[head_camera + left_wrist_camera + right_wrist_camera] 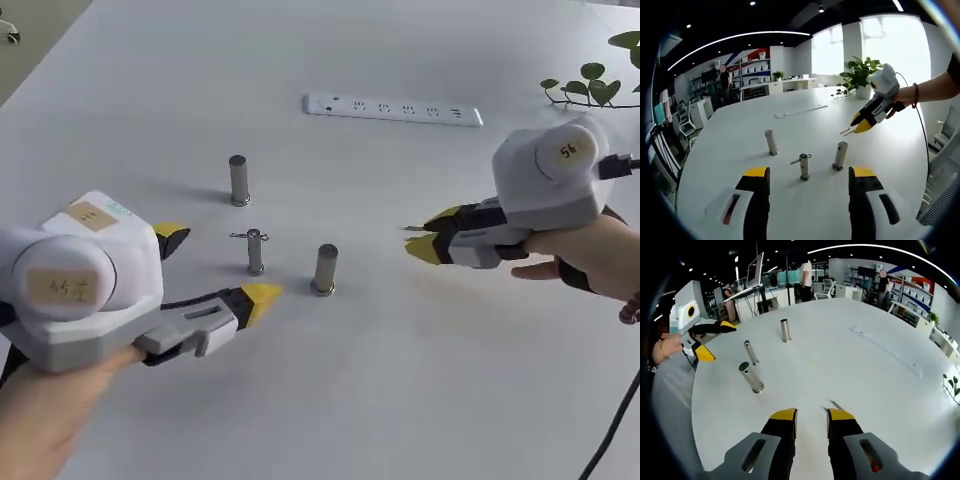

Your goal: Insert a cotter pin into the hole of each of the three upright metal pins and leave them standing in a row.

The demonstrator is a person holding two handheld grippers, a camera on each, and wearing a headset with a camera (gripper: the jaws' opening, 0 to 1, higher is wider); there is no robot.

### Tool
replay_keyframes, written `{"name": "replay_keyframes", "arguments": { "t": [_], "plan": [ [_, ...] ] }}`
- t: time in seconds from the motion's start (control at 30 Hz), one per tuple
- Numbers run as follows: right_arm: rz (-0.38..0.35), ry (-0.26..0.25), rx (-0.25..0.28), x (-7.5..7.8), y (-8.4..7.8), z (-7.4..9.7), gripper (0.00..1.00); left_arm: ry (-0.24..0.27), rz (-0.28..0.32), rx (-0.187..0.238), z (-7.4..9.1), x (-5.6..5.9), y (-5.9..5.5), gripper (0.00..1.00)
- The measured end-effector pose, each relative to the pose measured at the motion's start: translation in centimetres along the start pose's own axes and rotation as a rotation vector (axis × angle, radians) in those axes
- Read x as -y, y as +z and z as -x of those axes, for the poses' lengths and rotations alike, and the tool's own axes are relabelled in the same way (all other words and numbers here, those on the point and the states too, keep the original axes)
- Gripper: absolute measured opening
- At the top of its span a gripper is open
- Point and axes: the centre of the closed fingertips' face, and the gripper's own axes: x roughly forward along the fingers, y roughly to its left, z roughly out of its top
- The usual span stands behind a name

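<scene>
Three upright metal pins stand on the white table [400, 350]: a far one [238, 180], a middle one [255, 251] and a near-right one [324, 269]. The middle pin [804, 166] has a cotter pin [246, 237] through its top. My left gripper [217, 264] is open at the lower left, with the middle pin just beyond its yellow tips. To the right of the pins, above the table, my right gripper [428, 235] is shut on a thin cotter pin [846, 131], whose end [836, 404] pokes out beside one jaw.
A white power strip [393, 109] lies at the back of the table. Plant leaves [595, 85] reach in at the far right. A black cable [610, 440] trails from the right gripper past the lower right. People stand among office desks far off.
</scene>
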Motion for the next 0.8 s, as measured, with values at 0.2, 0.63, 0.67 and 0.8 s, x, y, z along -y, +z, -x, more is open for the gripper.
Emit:
{"name": "replay_keyframes", "arguments": {
  "t": [0.2, 0.63, 0.67, 0.8],
  "plan": [
    [0.000, -0.035, -0.066, 2.0, -1.4, -0.4, 0.17, 0.016, -0.008, -0.001, 0.0, -0.5, 0.1, 0.62],
    [0.037, -0.035, -0.165, 4.1, -3.2, -1.2, 0.11, 0.013, -0.011, -0.016, -0.1, -0.6, -0.6, 0.60],
    [0.043, -0.033, -0.172, 4.1, -3.3, -1.2, 0.11, 0.013, -0.008, -0.018, -0.1, -0.6, -0.7, 0.60],
    [0.051, -0.030, -0.206, 4.2, -3.8, -1.3, 0.08, 0.012, -0.007, -0.024, -0.1, -0.7, -0.9, 0.59]
  ]
}}
